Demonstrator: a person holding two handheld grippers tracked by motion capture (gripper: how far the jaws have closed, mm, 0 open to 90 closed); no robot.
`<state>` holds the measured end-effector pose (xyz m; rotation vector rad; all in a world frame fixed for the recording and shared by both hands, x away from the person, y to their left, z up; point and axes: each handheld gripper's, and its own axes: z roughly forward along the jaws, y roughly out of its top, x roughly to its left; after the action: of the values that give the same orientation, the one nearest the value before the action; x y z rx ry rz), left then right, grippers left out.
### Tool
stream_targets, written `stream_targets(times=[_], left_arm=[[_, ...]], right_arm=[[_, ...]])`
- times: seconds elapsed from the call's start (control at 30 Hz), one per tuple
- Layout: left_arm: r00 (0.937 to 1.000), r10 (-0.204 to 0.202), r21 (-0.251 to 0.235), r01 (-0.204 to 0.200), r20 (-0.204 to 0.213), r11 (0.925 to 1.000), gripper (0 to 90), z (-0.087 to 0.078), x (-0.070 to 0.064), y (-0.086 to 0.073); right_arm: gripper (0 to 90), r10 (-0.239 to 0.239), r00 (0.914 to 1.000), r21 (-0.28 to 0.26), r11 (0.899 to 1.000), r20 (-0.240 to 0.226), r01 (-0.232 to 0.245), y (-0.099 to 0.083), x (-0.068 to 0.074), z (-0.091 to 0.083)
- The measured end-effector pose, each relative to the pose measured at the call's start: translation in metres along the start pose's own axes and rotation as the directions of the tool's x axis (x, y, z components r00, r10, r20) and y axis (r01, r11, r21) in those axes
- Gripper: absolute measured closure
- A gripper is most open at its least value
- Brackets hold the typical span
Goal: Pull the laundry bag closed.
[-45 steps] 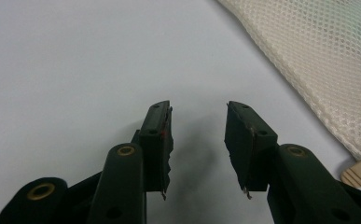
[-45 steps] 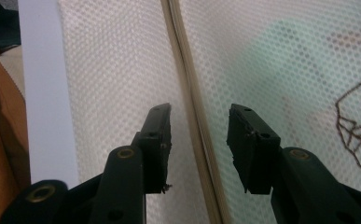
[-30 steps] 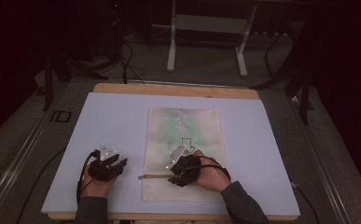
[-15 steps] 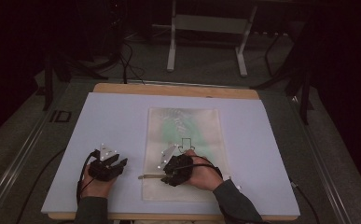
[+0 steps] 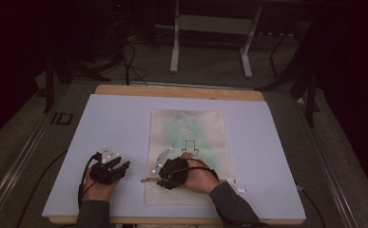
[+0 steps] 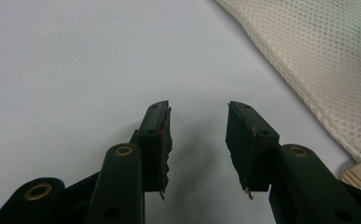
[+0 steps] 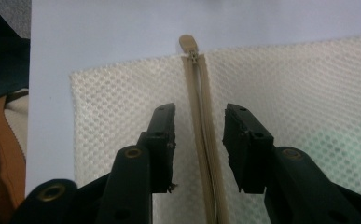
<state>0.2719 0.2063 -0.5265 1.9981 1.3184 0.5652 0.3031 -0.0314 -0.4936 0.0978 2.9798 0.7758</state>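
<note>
Both grippers, left gripper (image 5: 109,167) and right gripper (image 5: 172,172), are black with brass rings, black cables and grey plates. The sleeves (image 5: 231,204) are dark grey.

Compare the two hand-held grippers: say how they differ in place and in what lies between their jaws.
The left hand-held gripper sits over the bare white table, beside the mesh bag; the right hand-held gripper sits over that bag. Nothing lies between the left one's jaws; the right one's jaws straddle the beige zipper, whose pull lies ahead. Both are open and hold nothing.
</note>
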Motion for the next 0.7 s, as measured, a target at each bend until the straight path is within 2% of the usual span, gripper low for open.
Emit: stream_targets(times=[0.33, 0.47, 0.7], left_arm=[[1.0, -0.001, 0.0, 0.001, 0.001, 1.0, 59.1, 0.0, 0.0, 0.0], [1.0, -0.001, 0.003, 0.001, 0.002, 1.0, 59.0, 0.0, 0.0, 0.0], [1.0, -0.005, 0.006, 0.005, 0.001, 1.0, 58.7, 0.0, 0.001, 0.0]], right_arm=[[68.2, -0.004, 0.9999, -0.02, 1.0, -0.01, 0.004, 0.009, 0.002, 0.009], [73.2, -0.016, 0.9997, -0.018, 1.0, -0.018, 0.016, 0.014, 0.002, 0.013], [72.8, -0.016, 0.9997, -0.021, 1.0, -0.018, 0.015, 0.023, 0.001, 0.022]])
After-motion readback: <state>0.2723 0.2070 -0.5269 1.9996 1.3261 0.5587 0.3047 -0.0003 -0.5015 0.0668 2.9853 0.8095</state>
